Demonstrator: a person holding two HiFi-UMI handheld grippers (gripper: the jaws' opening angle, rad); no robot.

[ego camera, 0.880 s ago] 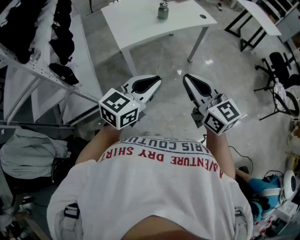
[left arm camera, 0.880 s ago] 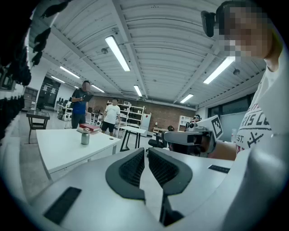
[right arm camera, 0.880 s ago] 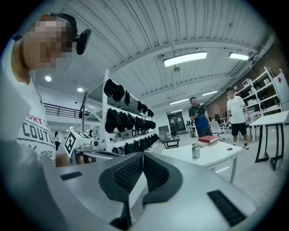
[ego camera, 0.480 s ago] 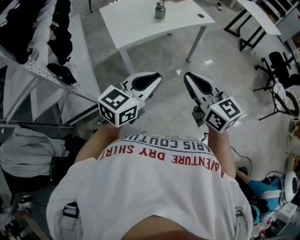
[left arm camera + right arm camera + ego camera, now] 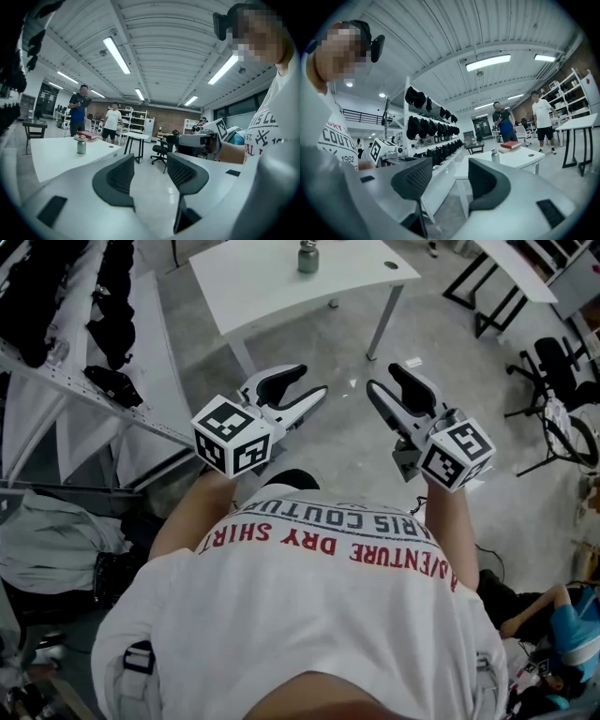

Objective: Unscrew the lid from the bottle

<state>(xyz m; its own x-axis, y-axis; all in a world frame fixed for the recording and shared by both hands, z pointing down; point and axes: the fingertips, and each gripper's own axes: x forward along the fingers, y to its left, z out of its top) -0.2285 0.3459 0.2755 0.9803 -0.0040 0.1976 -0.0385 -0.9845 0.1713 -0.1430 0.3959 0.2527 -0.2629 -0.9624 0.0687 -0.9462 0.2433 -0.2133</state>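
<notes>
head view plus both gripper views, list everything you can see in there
bottle: one, grey metal, upright on the table
table: one, white, far ahead on the grey floor
book: one, red, on the same table near the bottle
rack: one, white, along the left, holding dark items
office chair: one, black, far right
bystanders: two, one in blue and one in white, beyond the table
shirt: one, white with red lettering, on the person, bottom of the head view
left tool: one, white with dark pads, open and empty, well short of the table
right tool: one, same colours, open and empty, beside the left tool
</notes>
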